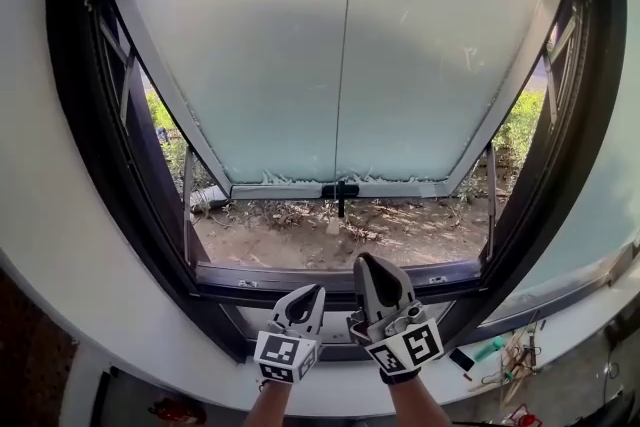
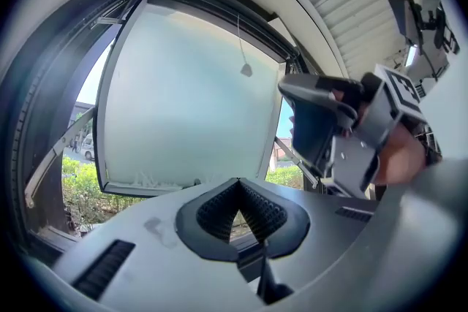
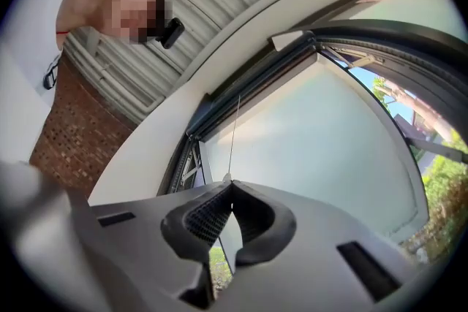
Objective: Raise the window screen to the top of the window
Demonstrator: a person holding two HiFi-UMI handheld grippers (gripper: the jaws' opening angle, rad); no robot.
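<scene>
hanging from the dark top of the black window frame [image 1: 100, 165], the window screen's thin pull cord [image 1: 343, 65] runs down the frosted tilted-out pane [image 1: 430, 65]; screen itself can't be made out. left gripper view shows the cord's end [image 2: 246, 70] free beside the grey right gripper [image 2: 292, 95], jaws closed, empty. grey left gripper [image 2: 235, 186] same; square-marker cubes [image 1: 285, 355] on both.

Quick headcount, folks: two grippers, the left gripper [image 1: 311, 292] and the right gripper [image 1: 366, 261], plus one frosted window sash [image 1: 420, 65], one black handle [image 1: 340, 190], one thin pull cord [image 1: 345, 65], and two side stays, left stay [image 1: 187, 205] and right stay [image 1: 490, 200].
</scene>
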